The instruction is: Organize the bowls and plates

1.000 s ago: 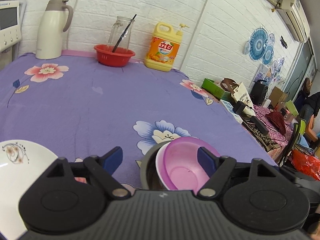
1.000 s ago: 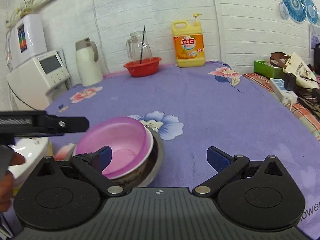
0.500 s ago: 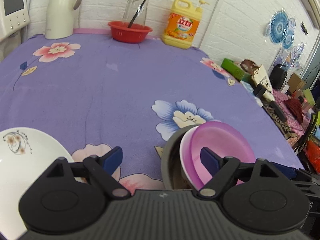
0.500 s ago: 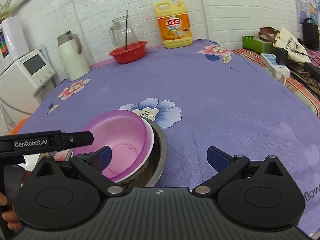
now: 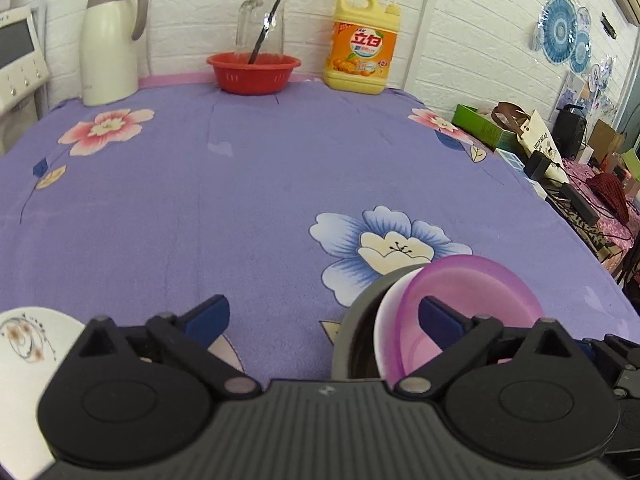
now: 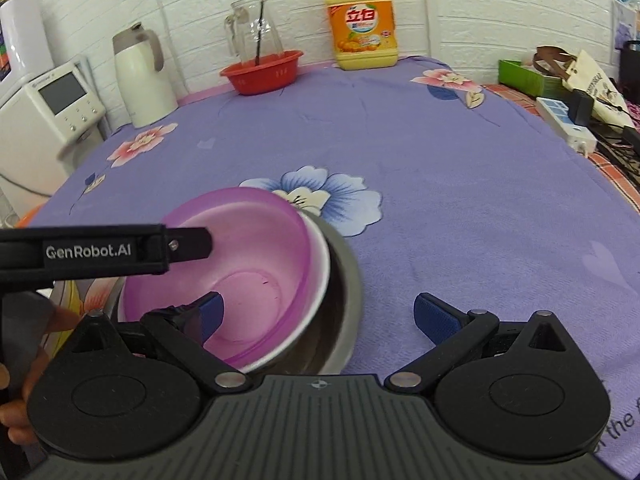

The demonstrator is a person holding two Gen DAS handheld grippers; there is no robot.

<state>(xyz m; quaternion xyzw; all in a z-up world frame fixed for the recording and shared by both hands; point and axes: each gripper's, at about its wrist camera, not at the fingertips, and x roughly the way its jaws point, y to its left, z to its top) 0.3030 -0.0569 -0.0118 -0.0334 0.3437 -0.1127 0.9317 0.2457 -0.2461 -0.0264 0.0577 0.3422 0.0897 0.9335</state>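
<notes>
Purple plastic catches my eye first: the purple bowl [image 6: 240,264] sits tilted inside a white bowl [image 6: 320,264], and both are nested in a steel bowl [image 6: 344,300] near the front edge of the desk [image 5: 260,184], on its lilac flowered cloth. My left claw [image 5: 322,318] is opening, its jaws wide, with only cloth between them; its right pad [image 5: 438,320] shows in front of the purple bowl, and I cannot tell whether it touches. My right claw [image 6: 316,316] stands wide open, holding nothing, its left pad [image 6: 208,314] showing in front of the stack. At the front left corner lies a white plate [image 5: 28,356] with a floral print. Along the far edge, by the brick wall, stand a cream thermos [image 5: 108,44], a red basket [image 5: 253,72] with a glass jug [image 5: 262,20] behind it, and a yellow detergent bottle [image 5: 362,52].
</notes>
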